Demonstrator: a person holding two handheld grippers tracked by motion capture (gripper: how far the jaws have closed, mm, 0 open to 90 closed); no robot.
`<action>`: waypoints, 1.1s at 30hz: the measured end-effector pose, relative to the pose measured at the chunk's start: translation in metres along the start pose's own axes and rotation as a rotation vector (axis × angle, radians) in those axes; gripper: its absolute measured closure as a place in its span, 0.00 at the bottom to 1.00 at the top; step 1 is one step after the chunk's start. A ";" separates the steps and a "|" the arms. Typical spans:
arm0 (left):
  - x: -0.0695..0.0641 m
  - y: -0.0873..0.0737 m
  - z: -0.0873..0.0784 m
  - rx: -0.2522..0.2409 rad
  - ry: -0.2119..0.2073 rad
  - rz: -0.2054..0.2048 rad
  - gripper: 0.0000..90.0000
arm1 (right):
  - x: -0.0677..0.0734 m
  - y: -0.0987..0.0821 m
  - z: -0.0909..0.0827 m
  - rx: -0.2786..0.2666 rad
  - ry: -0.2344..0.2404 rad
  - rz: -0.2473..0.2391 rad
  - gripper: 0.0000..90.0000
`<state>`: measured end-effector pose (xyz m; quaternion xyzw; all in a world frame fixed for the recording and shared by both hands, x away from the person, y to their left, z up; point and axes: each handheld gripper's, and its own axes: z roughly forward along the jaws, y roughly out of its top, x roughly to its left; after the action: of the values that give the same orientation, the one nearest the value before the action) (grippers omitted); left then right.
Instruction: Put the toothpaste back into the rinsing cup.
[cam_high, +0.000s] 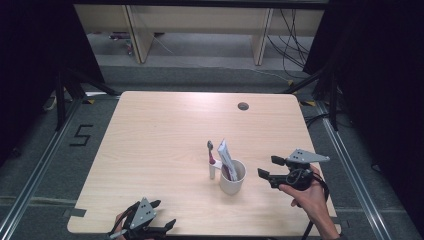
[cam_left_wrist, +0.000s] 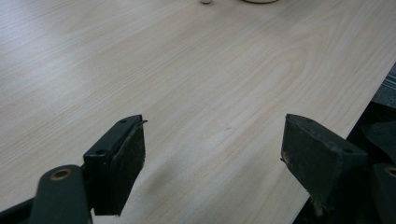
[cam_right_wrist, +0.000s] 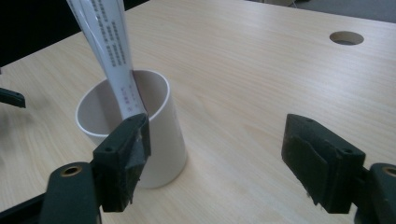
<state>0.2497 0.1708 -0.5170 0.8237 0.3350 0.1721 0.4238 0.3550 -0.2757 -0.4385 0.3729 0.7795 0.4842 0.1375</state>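
- Cup (cam_high: 232, 176) stands mid-surface (cam_high: 165, 140), toothpaste tube (cam_high: 225, 156) leaning inside, toothbrush (cam_high: 211, 159) just beside.
- We judge cup light, rigid, smooth, so tippy w/ tall tube; take it low across the wall.
- Right gripper (cam_high: 268, 167) wide open, empty, near cup; left gripper (cam_high: 159, 216) open, empty, well apart.

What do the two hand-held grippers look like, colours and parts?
Both the left gripper and the right gripper are black, each with two blocky jaws and a grey three-cornered plate on top. Brass-coloured rivets show at the jaw arms. A black cable trails from the right one.
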 end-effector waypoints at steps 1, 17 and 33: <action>0.000 0.000 0.000 0.000 0.002 -0.004 0.24 | 0.001 -0.001 0.000 0.008 -0.007 0.024 0.27; 0.000 -0.003 -0.002 0.008 0.011 0.001 0.24 | -0.009 -0.021 -0.003 0.038 -0.036 0.046 0.23; 0.002 -0.004 -0.003 0.028 0.023 0.020 0.23 | -0.003 -0.045 -0.018 0.057 -0.050 0.028 0.19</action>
<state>0.2480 0.1760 -0.5180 0.8307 0.3342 0.1811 0.4068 0.3264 -0.3013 -0.4686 0.3995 0.7839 0.4542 0.1397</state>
